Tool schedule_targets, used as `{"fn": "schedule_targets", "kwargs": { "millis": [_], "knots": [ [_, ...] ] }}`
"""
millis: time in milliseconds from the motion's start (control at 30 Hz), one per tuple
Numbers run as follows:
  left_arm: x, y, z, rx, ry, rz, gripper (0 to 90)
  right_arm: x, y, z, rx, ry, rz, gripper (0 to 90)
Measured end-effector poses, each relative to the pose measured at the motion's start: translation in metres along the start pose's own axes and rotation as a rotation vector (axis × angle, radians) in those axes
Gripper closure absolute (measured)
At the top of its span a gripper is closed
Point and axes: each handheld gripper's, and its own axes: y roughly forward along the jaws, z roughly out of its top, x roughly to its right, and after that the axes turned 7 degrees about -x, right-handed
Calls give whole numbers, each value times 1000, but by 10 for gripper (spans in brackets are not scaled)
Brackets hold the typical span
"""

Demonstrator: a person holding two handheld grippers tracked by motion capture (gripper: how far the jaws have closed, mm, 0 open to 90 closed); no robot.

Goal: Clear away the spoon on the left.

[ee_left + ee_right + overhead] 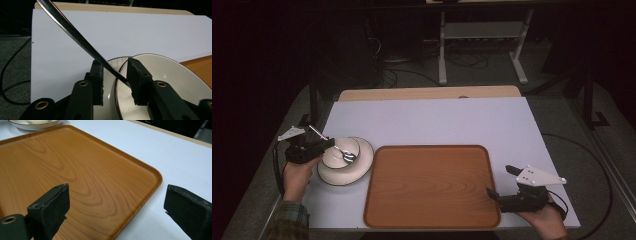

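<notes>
Spoon [75,35]: slim, polished metal, dark and mirror-bright along a long narrow handle; bowl end [348,156] down inside small cream bowl [343,150] with thin dark rim, handle slanting up and left past the rim; bowl stacked on wider cream plate [357,167] of same dark edging, at near left of white table [437,120], just left of wooden tray [432,187]. Left gripper [115,75] astride handle, jaws parted, handle crossing the gap and meeting the right pad; firm clench impossible to tell. Right gripper [116,207] at near right, released, jaws wide across the tray's near right corner, grasping nothing.
</notes>
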Motion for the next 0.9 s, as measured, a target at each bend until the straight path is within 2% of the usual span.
{"fn": "schedule_targets", "kwargs": {
  "millis": [433,800,900],
  "knots": [
    [-1,-3,0,4,10,0,734,0,0,0,0,-1,0,58],
    [-2,-12,2,45,15,-2,792,0,0,0,-1,-1,0,58],
    [2,-17,5,60,25,-19,815,0,0,0,0,-1,0,59]
  ]
}}
